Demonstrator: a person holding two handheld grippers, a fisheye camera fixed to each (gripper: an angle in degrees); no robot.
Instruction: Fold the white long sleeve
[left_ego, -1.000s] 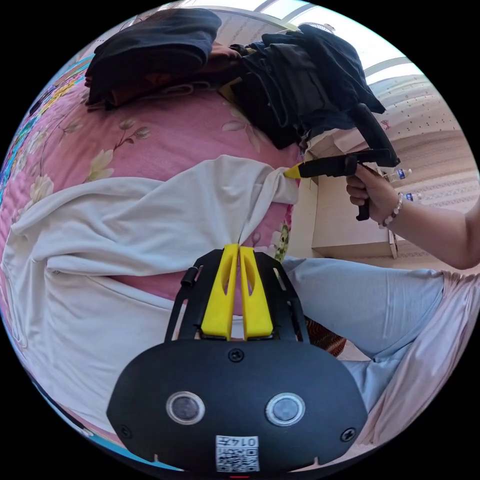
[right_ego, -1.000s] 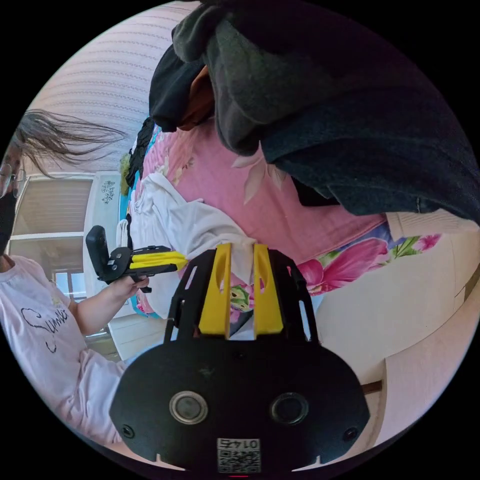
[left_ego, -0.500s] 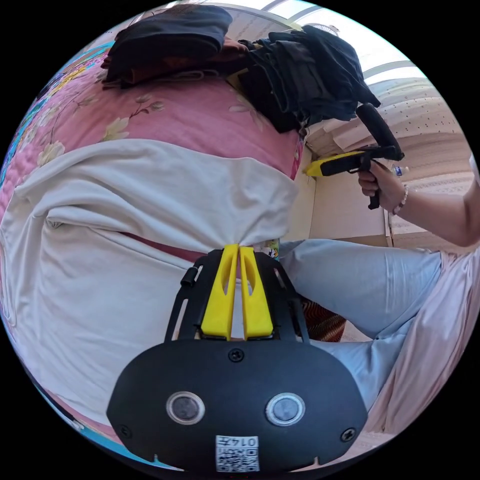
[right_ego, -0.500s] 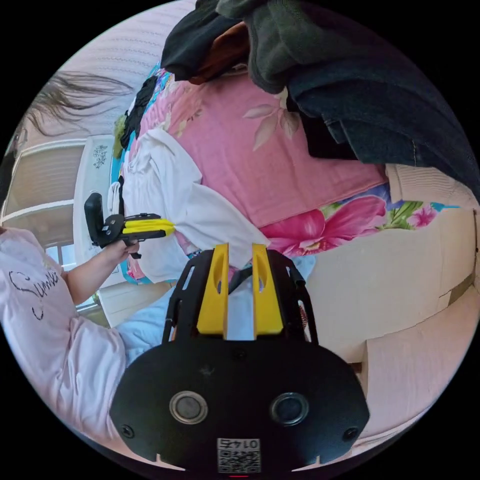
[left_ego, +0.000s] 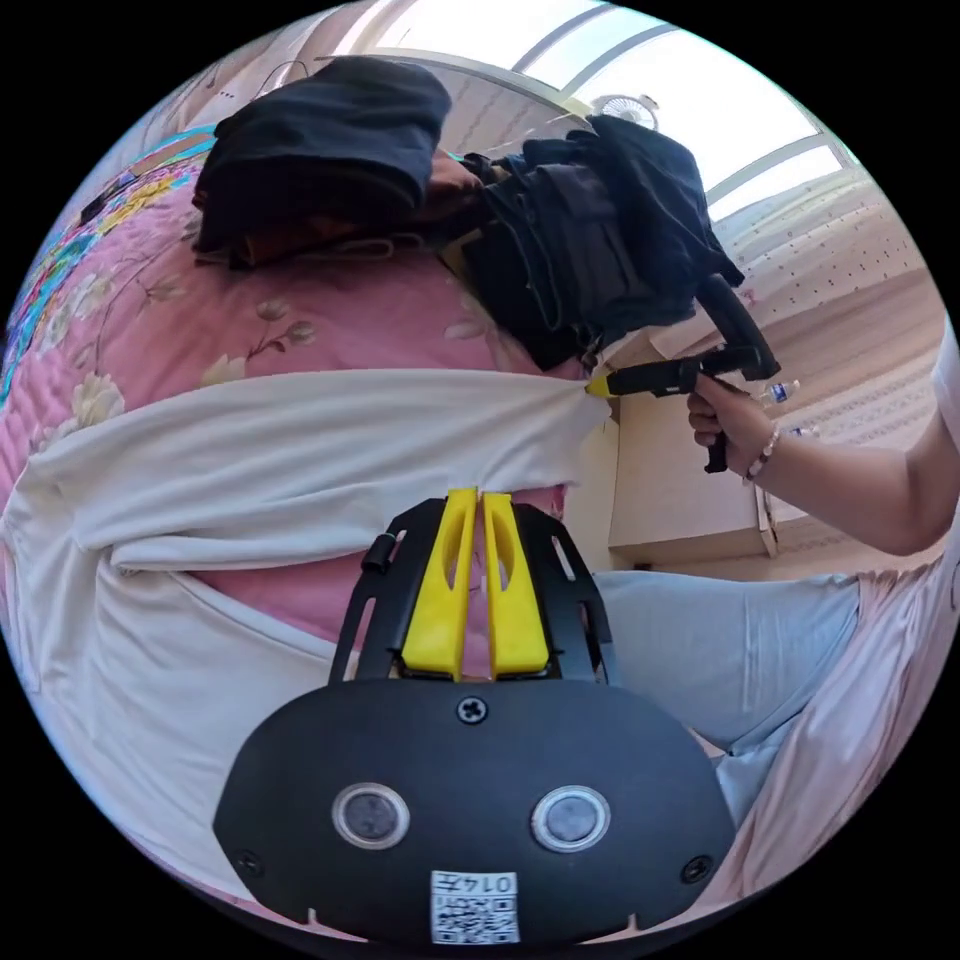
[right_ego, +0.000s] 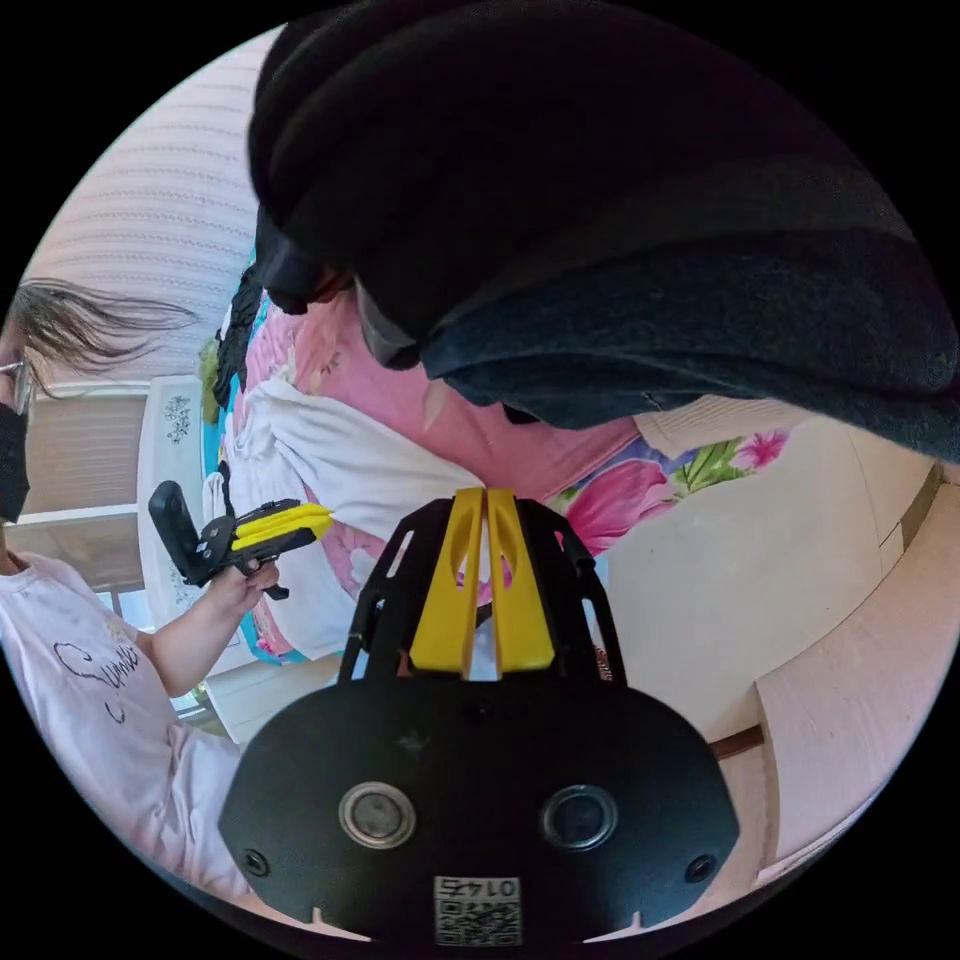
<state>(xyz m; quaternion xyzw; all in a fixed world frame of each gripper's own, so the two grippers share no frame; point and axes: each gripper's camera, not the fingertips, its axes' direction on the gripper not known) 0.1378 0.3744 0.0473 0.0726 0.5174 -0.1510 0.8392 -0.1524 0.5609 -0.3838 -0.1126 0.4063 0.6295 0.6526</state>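
**Right gripper back on the hem corner, jaws together again**

Half a second ago the right gripper (right_ego: 486, 495) hung off the bed edge with its jaws spread and nothing between them; now its jaws are pressed together on the white long sleeve (left_ego: 300, 440), at the corner nearest the bed edge. Seen from the left gripper view, its yellow tip sits at about 2 o'clock, touching the right end of the folded band of white cloth, with the person's hand (left_ego: 725, 420) on the handle behind it.

Nearer in, the left gripper (left_ego: 478, 497) has its jaws closed too, tips at the lower edge of that same band. Whether cloth is pinched between them I cannot tell; the fabric edge meets the tips but no fold shows inside.

Outward from both tools, the shirt lies across the pink floral bedspread (left_ego: 330, 320), one band doubled over toward 9 o'clock, the broader body spread below it at 7 to 8 o'clock. A pile of dark clothes (left_ego: 560, 240) sits beyond at 12 to 1 o'clock, close to the right gripper but not touching the white cloth.

By my reading, one lengthwise fold is laid and being tidied; the body panel looks unfolded yet, so most of the folding remains.
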